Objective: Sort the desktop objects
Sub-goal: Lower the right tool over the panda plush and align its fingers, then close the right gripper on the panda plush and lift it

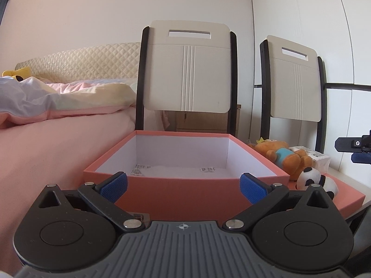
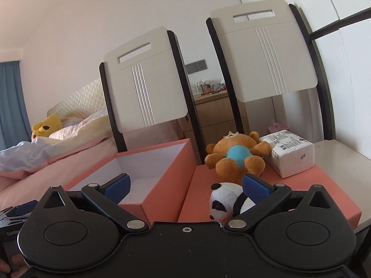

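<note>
Evidently both grippers, left (image 1: 183, 186) and right (image 2: 186, 188), hang spread and empty. Toys wait on the lid (image 2: 324, 185): panda (image 2: 223, 200) at its near edge, bear (image 2: 236, 156) and packet (image 2: 292, 153) behind, ready for the box (image 1: 185, 193).

The box (image 2: 148, 176) is sitting at nine o'clock of the lid (image 2: 301, 185). On the lid, the panda (image 2: 222, 199) is lying at six o'clock of the bear (image 2: 236, 157), the packet (image 2: 292, 153) at three.
</note>
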A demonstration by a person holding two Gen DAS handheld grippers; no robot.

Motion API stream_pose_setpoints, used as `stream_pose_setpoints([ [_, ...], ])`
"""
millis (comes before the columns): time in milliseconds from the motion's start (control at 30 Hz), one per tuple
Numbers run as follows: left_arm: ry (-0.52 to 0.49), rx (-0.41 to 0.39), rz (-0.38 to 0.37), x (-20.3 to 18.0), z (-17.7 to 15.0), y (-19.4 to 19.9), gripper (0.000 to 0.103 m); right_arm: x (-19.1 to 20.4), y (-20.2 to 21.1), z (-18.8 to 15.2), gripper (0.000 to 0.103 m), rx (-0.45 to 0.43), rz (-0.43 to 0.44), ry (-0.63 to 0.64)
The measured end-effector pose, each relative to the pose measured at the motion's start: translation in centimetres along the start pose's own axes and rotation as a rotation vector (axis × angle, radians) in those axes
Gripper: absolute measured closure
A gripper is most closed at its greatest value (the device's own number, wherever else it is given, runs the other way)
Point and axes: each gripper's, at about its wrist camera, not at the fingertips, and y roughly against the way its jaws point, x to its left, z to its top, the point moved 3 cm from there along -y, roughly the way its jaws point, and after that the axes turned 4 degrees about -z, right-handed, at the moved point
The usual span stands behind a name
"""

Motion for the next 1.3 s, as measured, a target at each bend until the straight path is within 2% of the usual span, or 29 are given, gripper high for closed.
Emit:
stream_pose_setpoints([
  [133,0.013,0.004,0.001,0.3,0.0,0.1,0.000,-1.9,-3.4,1.1,0.001,0.094,-0.055,0.063],
  [200,0.019,0.002,-0.002,0.4,0.0,0.2,0.000,-3.0,-4.9,1.1,0.001,0.141,-0.053,0.051],
  [400,0.025,0.001,-0.005,0.5,0.0,0.3,0.000,-3.6,-8.5,-0.3,0.001,0.251,-0.066,0.143],
  [533,0.025,0.007,-0.012,0.5,-0.1,0.2,0.000,-3.0,-9.9,-1.6,0.002,0.283,-0.075,0.206],
  [667,0.029,0.014,-0.012,0.6,-0.2,0.1,0.000,-3.0,-10.5,-3.0,0.009,0.317,-0.092,0.252],
  [833,0.029,0.020,-0.011,0.6,-0.3,0.0,0.000,-3.0,-10.5,-3.5,0.014,0.305,-0.109,0.281],
  [1067,0.025,0.019,-0.004,0.6,-0.3,-0.1,0.000,-2.8,-10.0,-3.1,0.031,0.284,-0.084,0.257],
  [1300,0.030,0.010,-0.007,0.8,-0.1,0.2,0.000,-2.6,-8.8,-1.3,0.032,0.226,-0.078,0.185],
])
